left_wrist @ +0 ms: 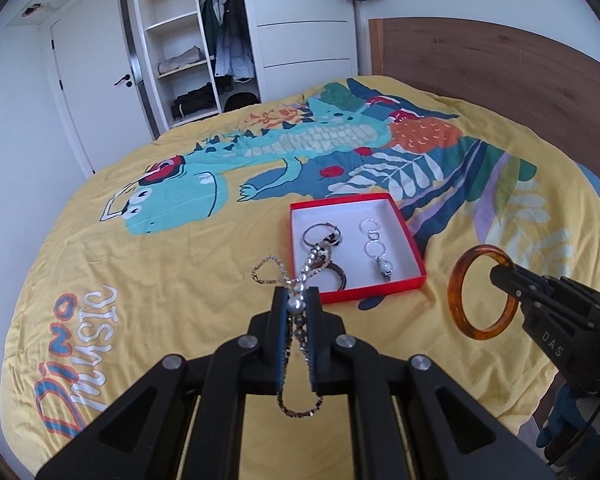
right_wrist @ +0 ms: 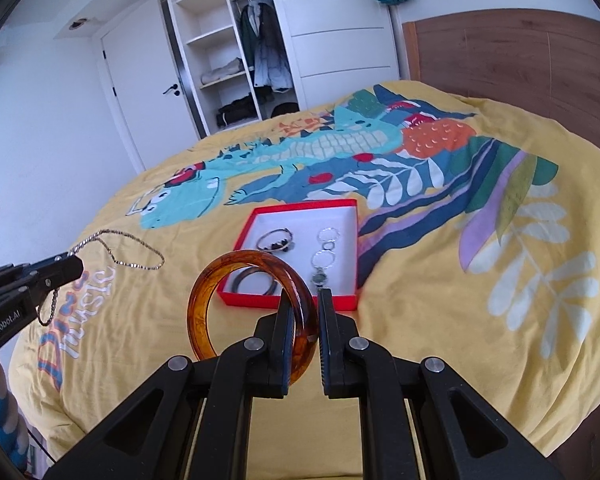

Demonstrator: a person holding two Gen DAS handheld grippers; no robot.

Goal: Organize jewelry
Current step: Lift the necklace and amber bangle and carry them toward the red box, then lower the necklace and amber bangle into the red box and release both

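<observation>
A red box [left_wrist: 376, 290] with a white inside lies open on the bed; a hoop bracelet [left_wrist: 320, 232], a dark bangle [left_wrist: 336, 276] and a silver ring-chain watch [left_wrist: 374, 248] lie in it. My left gripper [left_wrist: 296, 294] is shut on a beaded chain necklace [left_wrist: 266, 270] just short of the box's near left corner, with a loop hanging below the fingers. My right gripper [right_wrist: 305, 300] is shut on an amber bangle [right_wrist: 256, 259], held upright before the box [right_wrist: 348, 302]. Each wrist view shows the other gripper: the right one [left_wrist: 498, 276] with its bangle [left_wrist: 482, 292], the left one [right_wrist: 74, 264] with the chain [right_wrist: 120, 248].
The bed wears a yellow dinosaur duvet [left_wrist: 180, 280]. A wooden headboard [left_wrist: 500, 72] stands at the right. An open wardrobe [left_wrist: 188, 40] and a white door [left_wrist: 96, 72] are beyond the bed's far edge. A blue sleeve [left_wrist: 560, 420] shows behind the right gripper.
</observation>
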